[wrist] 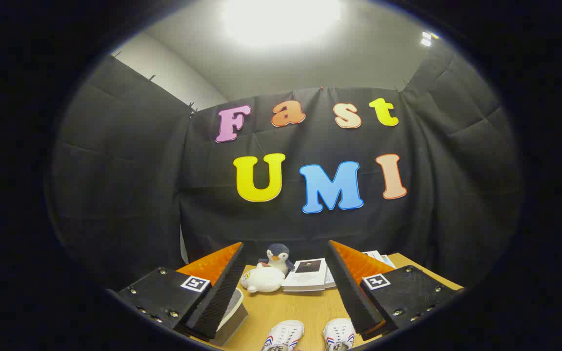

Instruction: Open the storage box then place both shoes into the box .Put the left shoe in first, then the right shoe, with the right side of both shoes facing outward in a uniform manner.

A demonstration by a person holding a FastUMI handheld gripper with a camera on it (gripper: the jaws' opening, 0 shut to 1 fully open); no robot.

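My gripper point(286, 287) is open, its two fingers spread wide above the wooden table point(300, 307) with nothing between them. Below and between the fingers lie two white shoes with red and blue stripes, toes pointing away from me: one point(283, 335) on the left and one point(338, 335) on the right, side by side and a little apart. The corner of a box-like thing with a pale top point(232, 312) shows under the left finger; most of it is hidden, so I cannot tell if it is the storage box or whether it is open.
A plush penguin point(278, 257) stands at the back of the table with a white plush toy point(262, 280) lying in front of it. Books or booklets point(310, 275) lie to their right. Black cloth walls close the booth behind and beside.
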